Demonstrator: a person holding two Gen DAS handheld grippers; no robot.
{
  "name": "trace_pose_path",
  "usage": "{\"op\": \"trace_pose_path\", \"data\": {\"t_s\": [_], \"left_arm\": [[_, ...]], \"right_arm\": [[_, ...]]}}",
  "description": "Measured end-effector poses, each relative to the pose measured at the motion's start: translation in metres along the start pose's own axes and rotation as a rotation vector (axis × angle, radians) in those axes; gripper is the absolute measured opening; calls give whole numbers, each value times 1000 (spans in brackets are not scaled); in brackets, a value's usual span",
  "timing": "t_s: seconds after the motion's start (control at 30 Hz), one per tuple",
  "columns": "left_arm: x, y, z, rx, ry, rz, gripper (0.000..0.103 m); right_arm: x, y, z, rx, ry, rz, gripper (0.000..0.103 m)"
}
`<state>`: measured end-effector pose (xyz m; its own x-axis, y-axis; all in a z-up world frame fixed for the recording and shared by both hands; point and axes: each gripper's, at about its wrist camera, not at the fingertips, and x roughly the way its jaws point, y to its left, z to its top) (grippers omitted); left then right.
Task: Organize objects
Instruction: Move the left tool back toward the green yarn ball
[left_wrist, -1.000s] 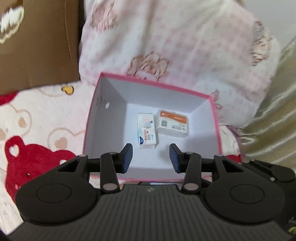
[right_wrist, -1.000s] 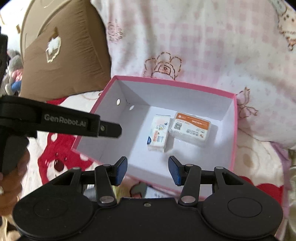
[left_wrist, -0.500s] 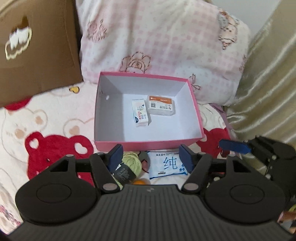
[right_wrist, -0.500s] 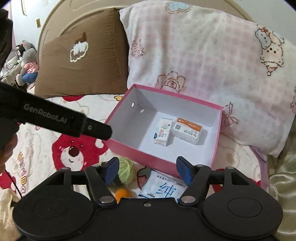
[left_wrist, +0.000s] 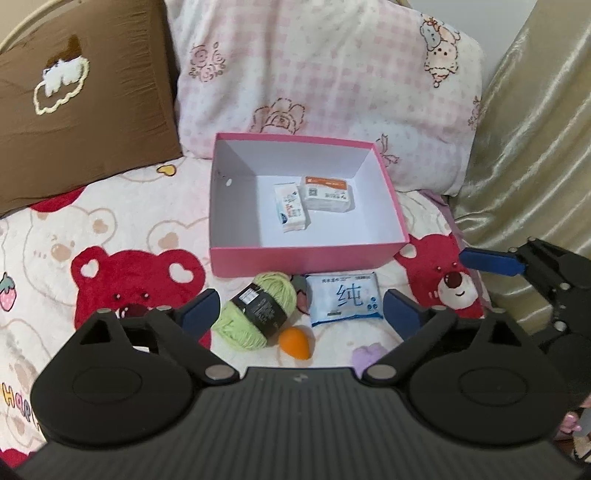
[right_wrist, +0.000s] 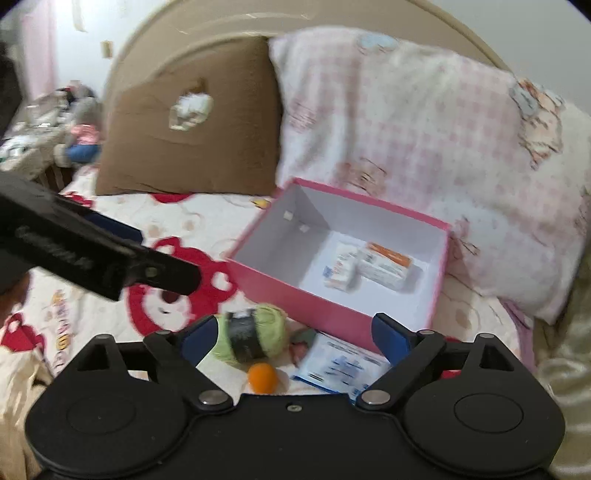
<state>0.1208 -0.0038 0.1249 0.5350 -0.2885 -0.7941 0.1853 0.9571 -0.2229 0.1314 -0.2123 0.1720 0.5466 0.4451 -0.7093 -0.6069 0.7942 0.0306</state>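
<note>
A pink box lies on the bed with a small white carton and an orange-topped pack inside. In front of it lie a green yarn ball, an orange teardrop sponge and a blue wipes pack. My left gripper hangs above these loose items, jaws opening, nothing between the pads. My right gripper hovers likewise, jaws opening and empty.
A brown pillow and a pink checked pillow lean behind the box. A gold quilt lies at the right. A small purple item lies near the left gripper. The bedsheet has red bears.
Both grippers have pulled back and up from over the box and their jaws have spread wide. The yarn, sponge and wipes pack have come into view below them.
</note>
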Motion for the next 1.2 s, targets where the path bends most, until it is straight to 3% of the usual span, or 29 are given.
{"op": "trace_pose_path", "data": {"t_s": [0.2,0.33,0.4,0.87,1.0,1.2], "left_arm": [[1,4,-17,-6,0,12,97],[5,12,-25,-33,7,-28,97],[9,16,-28,-30,10,-22,97],[58,65,-58,-179,73,-170,97],[68,67,-66,-175,55,-162,96],[85,67,-73,-170,38,-84,95]], "right_arm": [[-10,9,-12,-25,-42,45,93],[-15,2,-19,20,-76,250,93],[-16,4,-22,25,-84,284,93],[31,39,-47,-93,-35,95,93],[48,44,-54,-100,-36,94,93],[75,46,-61,-105,-44,69,93]]}}
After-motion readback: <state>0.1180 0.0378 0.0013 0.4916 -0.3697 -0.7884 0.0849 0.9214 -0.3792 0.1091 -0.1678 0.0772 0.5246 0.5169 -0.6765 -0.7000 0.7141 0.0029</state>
